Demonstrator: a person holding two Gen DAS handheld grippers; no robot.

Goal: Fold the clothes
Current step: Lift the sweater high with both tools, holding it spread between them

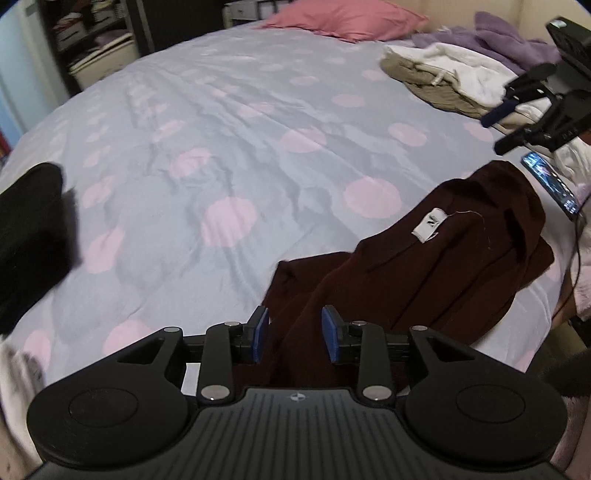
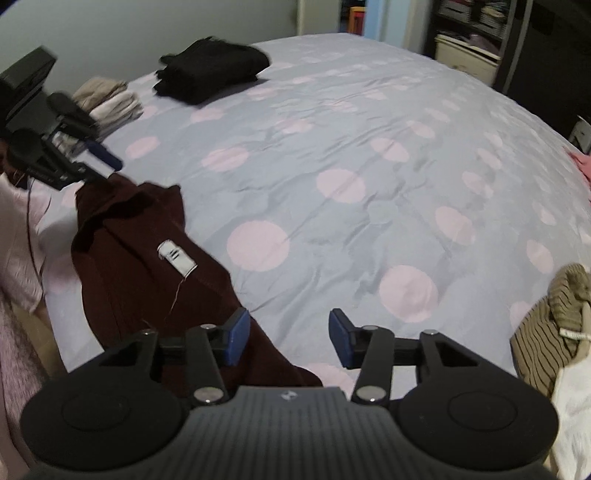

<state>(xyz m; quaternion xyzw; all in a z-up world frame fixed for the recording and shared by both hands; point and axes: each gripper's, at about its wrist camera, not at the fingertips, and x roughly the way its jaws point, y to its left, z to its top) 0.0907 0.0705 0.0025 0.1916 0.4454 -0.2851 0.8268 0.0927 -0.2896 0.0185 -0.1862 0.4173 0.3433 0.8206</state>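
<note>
Spotted bedspread (image 1: 221, 129); maroon garment (image 1: 443, 258) between parted left tongs (image 1: 295, 334); right tongs (image 2: 286, 338) wide; black pile (image 2: 210, 70) apart.

A bed cover (image 1: 258, 147), pale lilac with large pink dots and lightly creased, fills most of both views. At the bed's head end lies a pink pillow (image 1: 347, 20). On the bed's near edge rests a phone (image 1: 550, 182) with its screen lit, and a thin dark cable (image 1: 576, 251) runs down just past it. Beyond the bed's far side stand dark shelves (image 1: 88, 22) stuffed with items, a white storage bin (image 1: 103, 61) below them.
</note>
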